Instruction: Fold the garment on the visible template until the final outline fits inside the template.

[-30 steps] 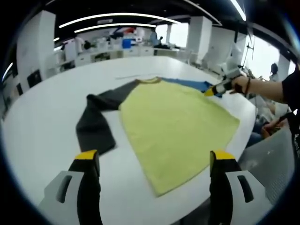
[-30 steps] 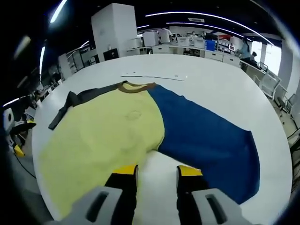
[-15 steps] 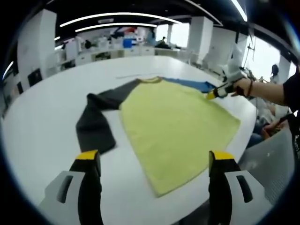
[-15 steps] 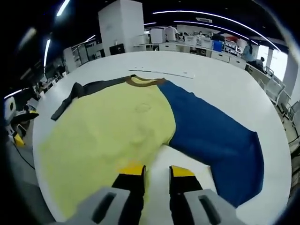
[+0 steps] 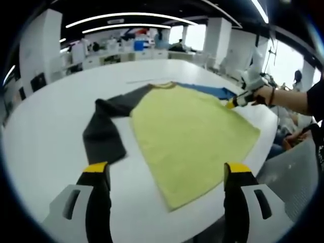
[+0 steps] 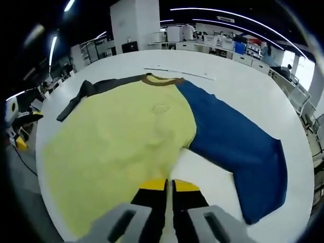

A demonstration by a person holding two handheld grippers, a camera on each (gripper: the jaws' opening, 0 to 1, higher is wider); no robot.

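Note:
A long-sleeved shirt lies flat on the white round table, with a yellow body, a dark grey sleeve and a blue sleeve. My left gripper hangs open over the near hem, nothing between its jaws. In the right gripper view the yellow body fills the left, the blue sleeve runs to the right and the grey sleeve lies far left. My right gripper is shut on the yellow body's side edge below the blue sleeve. It also appears as the right gripper, held by a hand.
A thin pale strip lies on the table beyond the collar. The table edge drops off close to the shirt's right side. Desks, shelves and white pillars stand far behind. A person's sleeve enters from the right.
The right gripper's jaws have closed from a wide gap to nearly touching, at the yellow side edge. It has moved forward a little. The left gripper has barely moved.

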